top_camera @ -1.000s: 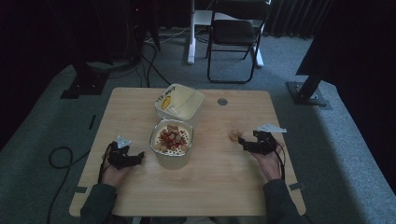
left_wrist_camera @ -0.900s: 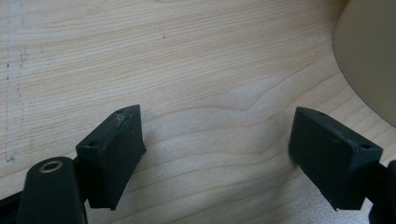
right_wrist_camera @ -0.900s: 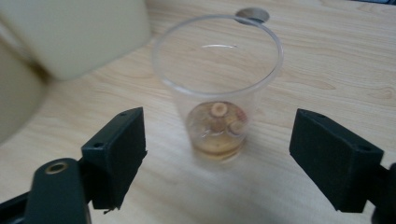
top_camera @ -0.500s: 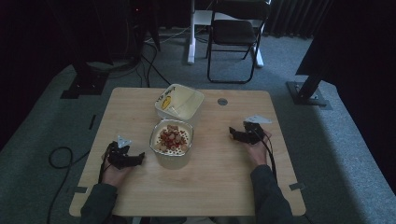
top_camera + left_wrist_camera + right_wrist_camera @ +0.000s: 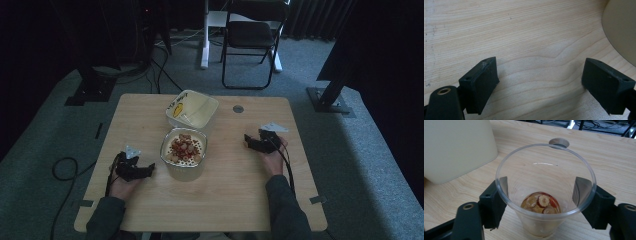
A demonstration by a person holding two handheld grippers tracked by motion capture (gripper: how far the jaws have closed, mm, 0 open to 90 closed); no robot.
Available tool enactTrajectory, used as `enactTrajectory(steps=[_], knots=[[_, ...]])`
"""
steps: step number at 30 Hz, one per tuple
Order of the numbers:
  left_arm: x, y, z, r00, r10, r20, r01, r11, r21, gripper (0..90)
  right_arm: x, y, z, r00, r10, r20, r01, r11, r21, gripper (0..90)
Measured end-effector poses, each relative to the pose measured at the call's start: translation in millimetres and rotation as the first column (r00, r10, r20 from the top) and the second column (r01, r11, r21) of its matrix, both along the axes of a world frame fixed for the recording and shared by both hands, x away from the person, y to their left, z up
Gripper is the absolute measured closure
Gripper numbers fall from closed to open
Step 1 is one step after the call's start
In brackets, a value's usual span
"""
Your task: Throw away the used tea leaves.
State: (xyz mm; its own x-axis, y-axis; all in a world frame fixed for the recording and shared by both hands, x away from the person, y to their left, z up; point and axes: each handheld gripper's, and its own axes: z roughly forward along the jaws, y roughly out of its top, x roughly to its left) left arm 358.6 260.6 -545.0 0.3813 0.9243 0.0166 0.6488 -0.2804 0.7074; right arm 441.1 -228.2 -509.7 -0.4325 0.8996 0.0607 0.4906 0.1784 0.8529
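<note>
A clear plastic cup (image 5: 546, 195) with a few reddish fruit slices (image 5: 541, 203) at its bottom stands on the wooden table (image 5: 235, 195). My right gripper (image 5: 541, 195) holds it, one black jaw against each side below the rim. In the high view the right gripper (image 5: 248, 140) is at the table's right, pointing left, and the cup is hidden by it. A round bowl (image 5: 184, 150) full of the same red and tan slices sits mid-table. My left gripper (image 5: 148, 170) rests open on the wood left of the bowl, with bare table between its jaws (image 5: 540, 75).
A cream square container (image 5: 192, 109) with a yellow mark stands behind the bowl; its side (image 5: 456, 147) rises left of the cup. A round cable hole (image 5: 238, 108) lies in the table beyond it. A folding chair (image 5: 250, 35) stands past the table.
My right gripper moved left from the table's right edge to the small cup and now has its jaws on it. The left gripper has stayed where it was.
</note>
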Motion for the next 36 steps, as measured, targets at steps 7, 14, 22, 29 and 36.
enactTrajectory(steps=[7,14,22,29,36], knots=[[0.0,0.0,0.0,1.0000,0.000,0.000,0.000,1.0000,0.000,14.0,2.5,-3.7,-2.3,0.9997,-0.025,0.000,0.025,0.9996,0.013,26.4],[-0.1,0.0,0.0,1.0000,0.000,0.000,0.000,1.0000,-0.001,14.0,5.0,-5.5,-5.3,0.9991,-0.044,-0.001,0.044,0.9984,0.037,30.3],[-0.1,0.0,0.0,1.0000,0.000,0.000,0.000,1.0000,-0.001,14.0,3.3,-4.0,-0.4,0.9994,-0.032,0.016,0.032,0.9987,0.040,34.6],[0.3,3.0,1.1,0.9999,0.012,-0.007,-0.012,0.9990,-0.043,15.1,-4.3,5.6,23.4,0.9985,0.022,0.051,-0.023,0.9996,0.019,34.8],[-0.4,11.2,25.0,0.9987,0.026,0.044,-0.019,0.9881,-0.152,15.1,-2.7,17.5,63.6,0.9948,0.071,0.073,-0.073,0.9970,0.027,34.8]])
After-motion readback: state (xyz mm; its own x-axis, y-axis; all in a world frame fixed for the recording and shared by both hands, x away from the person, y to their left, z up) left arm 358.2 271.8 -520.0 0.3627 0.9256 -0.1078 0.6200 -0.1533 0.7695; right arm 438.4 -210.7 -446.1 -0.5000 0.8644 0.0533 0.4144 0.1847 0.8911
